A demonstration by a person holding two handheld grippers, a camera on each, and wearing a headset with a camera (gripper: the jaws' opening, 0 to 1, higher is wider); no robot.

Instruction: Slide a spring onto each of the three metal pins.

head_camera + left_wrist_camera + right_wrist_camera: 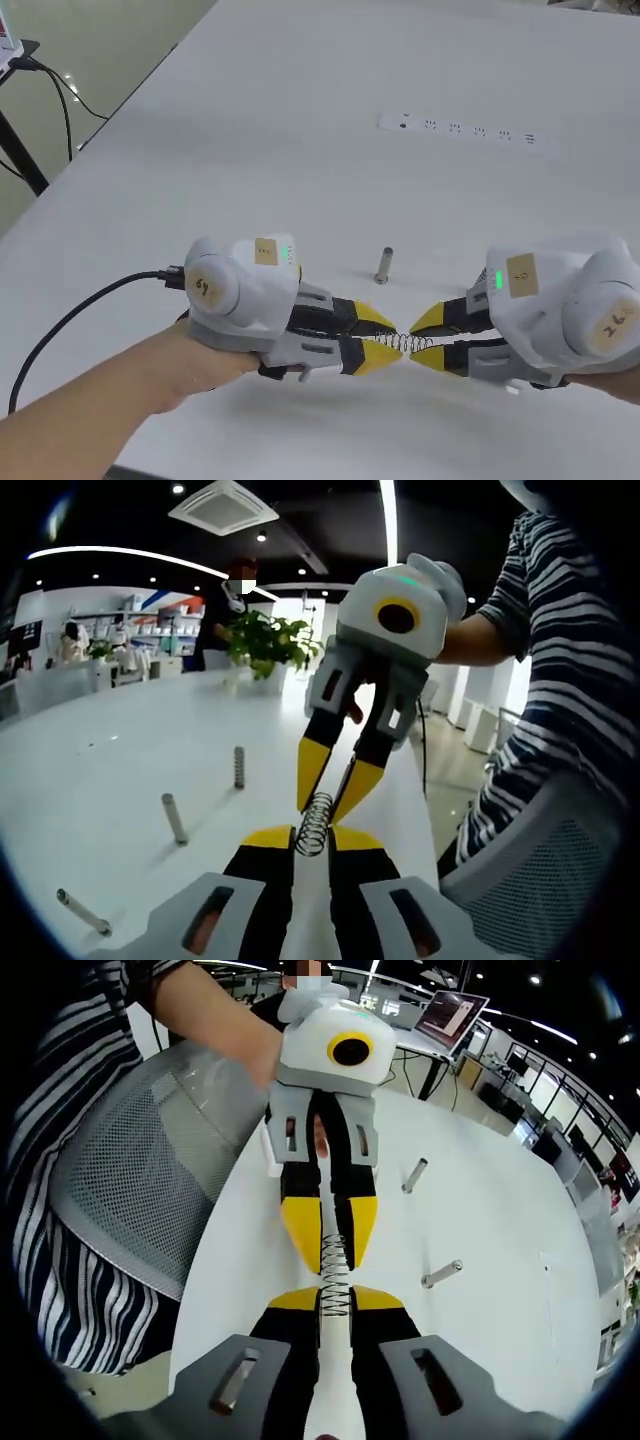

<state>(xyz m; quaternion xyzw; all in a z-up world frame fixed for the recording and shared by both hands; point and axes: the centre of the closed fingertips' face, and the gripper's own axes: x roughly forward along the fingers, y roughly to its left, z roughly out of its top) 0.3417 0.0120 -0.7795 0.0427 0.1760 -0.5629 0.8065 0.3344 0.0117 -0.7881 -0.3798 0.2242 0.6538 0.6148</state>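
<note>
A small steel spring (407, 345) hangs level between my two grippers, just above the white table (300, 180). My left gripper (385, 340) is shut on its left end and my right gripper (425, 340) is shut on its right end, tips almost touching. In the left gripper view the spring (313, 825) sits between my own yellow tips, with the right gripper (335, 780) coming down onto it. In the right gripper view the spring (335, 1270) runs from my tips into the left gripper (330, 1235). An upright metal pin (383, 265) stands just beyond the tips.
A white power strip (460, 130) lies further back on the table. The left gripper view has one upright pin (175, 818), one pin lying flat (83, 912) and a ribbed, coil-like post (239, 767). A cable (70, 320) trails from the left gripper. A mesh chair (150, 1160) stands at the table's edge.
</note>
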